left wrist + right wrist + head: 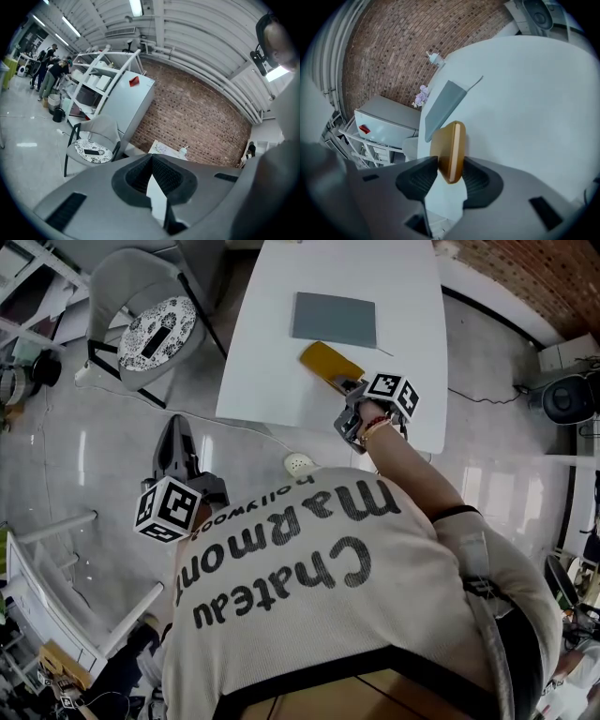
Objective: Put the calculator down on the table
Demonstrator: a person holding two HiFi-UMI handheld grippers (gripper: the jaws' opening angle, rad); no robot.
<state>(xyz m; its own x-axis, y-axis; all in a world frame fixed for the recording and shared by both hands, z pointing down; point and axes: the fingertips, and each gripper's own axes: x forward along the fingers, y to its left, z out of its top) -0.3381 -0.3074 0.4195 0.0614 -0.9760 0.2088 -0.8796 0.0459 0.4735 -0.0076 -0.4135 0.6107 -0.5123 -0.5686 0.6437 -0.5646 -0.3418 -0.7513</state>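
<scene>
The yellow calculator [326, 362] lies slanted on the white table [272, 362], just in front of a grey notebook [334, 319]. Its near end sits between the jaws of my right gripper [349, 388]. In the right gripper view the calculator [447, 140] shows edge-on and leans against one pad. The other pad stands just beside its broad face, so my right gripper [451, 165] is open around it. My left gripper [176, 427] hangs low beside the person, over the floor. Its jaws point away from the table, and in its own view my left gripper [151, 158] is shut and holds nothing.
The grey notebook [443, 105] lies just beyond the calculator. A spray bottle [433, 57] and flowers [422, 97] stand at the table's far end. A grey chair [150, 324] with a patterned cushion stands left of the table. A white round object [298, 464] and a cable lie on the floor.
</scene>
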